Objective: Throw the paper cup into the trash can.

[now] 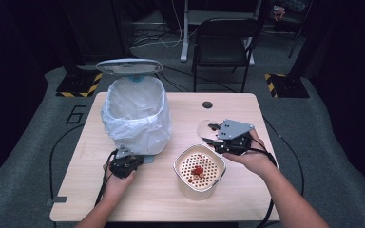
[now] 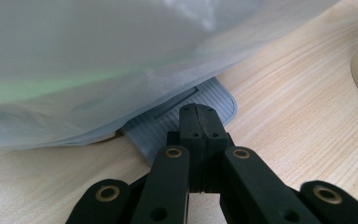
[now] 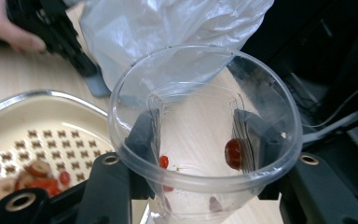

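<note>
Between the right tongs' (image 3: 200,154) jaws a clear cup (image 3: 205,126) is being gripped, tipped beside the strainer (image 1: 199,171); bits are clinging inside and could spill. Left tongs (image 2: 198,122), clenched empty, are pressing the bin's pedal (image 2: 177,123); slipping could drop the lid (image 1: 129,66).

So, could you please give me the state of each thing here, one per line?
Bin lid: raised open.
Bin bag: lining the bin, mouth open.
Pedal: left gripper shut, tips over it.
Clear cup: held by right gripper, red bits inside.
Strainer bowl: upright, red pieces on its grid.
</note>
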{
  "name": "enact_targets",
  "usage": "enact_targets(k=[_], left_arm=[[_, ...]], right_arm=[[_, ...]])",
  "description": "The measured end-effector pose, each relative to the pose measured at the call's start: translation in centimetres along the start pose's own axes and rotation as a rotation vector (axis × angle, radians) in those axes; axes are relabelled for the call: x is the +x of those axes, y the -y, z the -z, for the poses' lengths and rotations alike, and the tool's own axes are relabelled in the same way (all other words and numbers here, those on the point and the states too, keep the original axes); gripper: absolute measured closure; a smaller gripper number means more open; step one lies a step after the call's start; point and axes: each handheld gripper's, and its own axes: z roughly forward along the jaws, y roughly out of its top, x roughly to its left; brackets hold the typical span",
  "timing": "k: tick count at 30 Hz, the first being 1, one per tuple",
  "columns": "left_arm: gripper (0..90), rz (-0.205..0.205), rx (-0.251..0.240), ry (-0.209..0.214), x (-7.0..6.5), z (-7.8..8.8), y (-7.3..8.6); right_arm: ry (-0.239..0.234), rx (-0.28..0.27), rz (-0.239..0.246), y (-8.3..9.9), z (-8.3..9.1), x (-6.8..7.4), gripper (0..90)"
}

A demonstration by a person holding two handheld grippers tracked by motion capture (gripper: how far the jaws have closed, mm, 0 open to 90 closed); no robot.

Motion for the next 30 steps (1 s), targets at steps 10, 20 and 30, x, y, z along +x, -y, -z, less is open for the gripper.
enact_targets(k=[10, 20, 30], left_arm=[[90.0, 0.000, 0.000, 0.000, 0.0, 0.0, 0.0], [90.0, 0.006, -0.007, -0.005, 0.0, 0.0, 0.0], [90.0, -0.002, 0.002, -0.003, 0.1, 0.0, 0.0]], right_arm=[[-0.086, -0.048, -0.156, 0.6, -0.8, -1.1, 52.1], [-0.155, -0.096, -0.229, -0.5, -1.4, -2.2, 52.1], [-0.188, -0.137, -0.316, -4.5, -1.4, -3.8, 52.3]])
